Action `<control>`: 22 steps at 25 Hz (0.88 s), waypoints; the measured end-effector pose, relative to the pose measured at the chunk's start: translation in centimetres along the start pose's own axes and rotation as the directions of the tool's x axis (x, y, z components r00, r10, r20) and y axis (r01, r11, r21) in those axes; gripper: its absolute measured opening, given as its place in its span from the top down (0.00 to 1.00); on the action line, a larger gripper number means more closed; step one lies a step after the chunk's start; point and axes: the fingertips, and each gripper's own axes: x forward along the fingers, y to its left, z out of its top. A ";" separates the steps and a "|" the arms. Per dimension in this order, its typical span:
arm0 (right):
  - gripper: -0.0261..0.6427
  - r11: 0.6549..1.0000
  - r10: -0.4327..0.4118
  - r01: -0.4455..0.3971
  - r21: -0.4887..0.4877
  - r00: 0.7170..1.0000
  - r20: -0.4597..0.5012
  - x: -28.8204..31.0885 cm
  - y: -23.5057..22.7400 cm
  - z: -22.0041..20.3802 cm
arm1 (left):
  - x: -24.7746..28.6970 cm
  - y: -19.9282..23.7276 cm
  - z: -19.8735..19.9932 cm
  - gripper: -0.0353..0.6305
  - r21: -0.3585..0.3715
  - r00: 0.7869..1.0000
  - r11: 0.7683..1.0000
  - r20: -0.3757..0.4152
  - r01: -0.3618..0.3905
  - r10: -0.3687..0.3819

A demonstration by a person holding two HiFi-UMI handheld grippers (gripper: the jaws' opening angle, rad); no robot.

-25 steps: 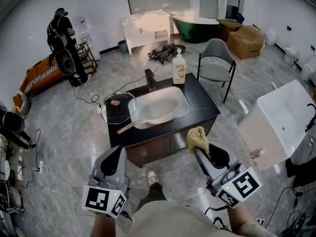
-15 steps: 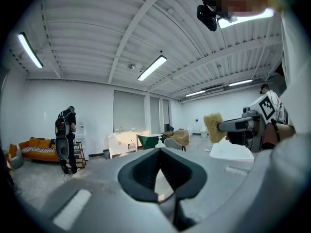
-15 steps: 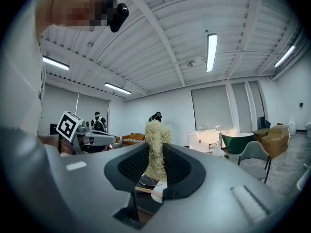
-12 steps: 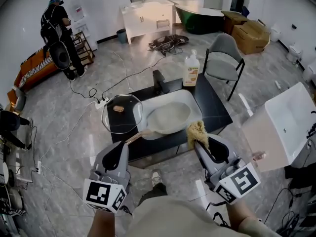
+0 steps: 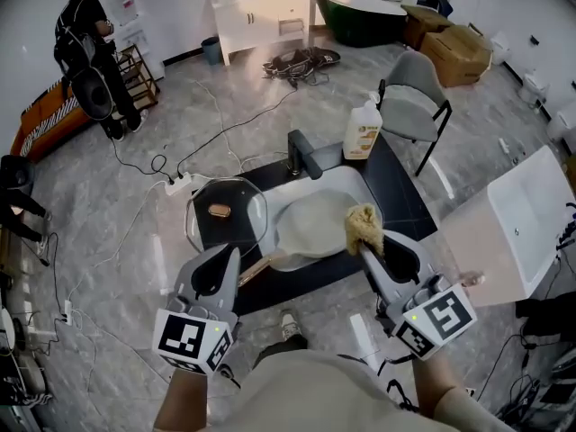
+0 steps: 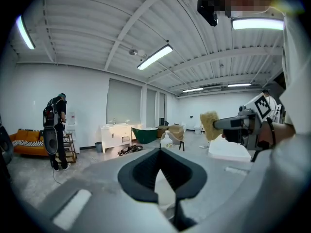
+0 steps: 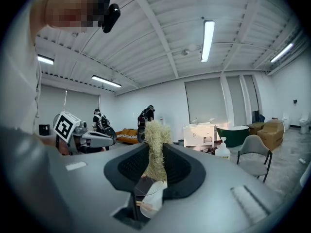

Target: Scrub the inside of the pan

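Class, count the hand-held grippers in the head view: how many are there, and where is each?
2. The left gripper sits lower left, shut and empty; the right gripper sits lower right, shut on a yellow scrubber. None seems hidden.

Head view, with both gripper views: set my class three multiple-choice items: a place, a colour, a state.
1. The glass lid lies: A in the sink; B on the counter, left of it; C on a chair.
2. The scrubber in the right gripper is: A blue; B red; C yellowish.
3. The left gripper is: A shut, empty; B wide open; C clamping a cloth.
Key: B, lid on the black top; C, pale yellow fibres; A, jaws meet, nothing between.
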 end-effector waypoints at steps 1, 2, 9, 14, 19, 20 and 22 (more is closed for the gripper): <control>0.83 1.000 -0.007 0.007 0.004 1.000 -0.004 0.6 -0.2 -0.1 | 0.3 0.5 -0.1 0.94 -0.001 1.000 1.000 -0.005 0.006 -0.006; 0.83 1.000 -0.013 0.013 0.008 1.000 -0.007 1.1 -0.4 -0.2 | 0.7 1.0 -0.3 0.94 -0.001 1.000 1.000 -0.008 0.011 -0.011; 0.83 0.999 -0.022 0.023 0.022 0.999 -0.042 4.6 -0.7 -1.2 | 2.6 3.8 -0.9 0.94 -0.002 0.999 0.999 -0.013 0.045 -0.045; 0.83 1.000 -0.016 0.018 0.022 0.997 -0.069 6.3 -1.5 -1.7 | 3.0 4.6 -0.4 0.94 -0.026 0.998 0.998 0.025 0.052 -0.052; 0.83 1.000 0.007 -0.005 0.028 0.997 -0.075 7.5 -2.4 -1.7 | 3.7 5.1 -0.1 0.94 -0.030 0.999 0.999 0.019 0.030 -0.029; 0.83 0.999 0.014 -0.011 0.030 0.997 -0.078 7.7 -2.5 -1.8 | 3.9 5.1 -0.3 0.94 -0.032 1.000 0.999 0.010 0.027 -0.027; 0.83 0.999 0.031 -0.029 0.031 0.996 -0.081 8.3 -2.9 -1.9 | 4.5 5.1 -0.6 0.94 -0.035 1.000 0.999 -0.008 0.021 -0.021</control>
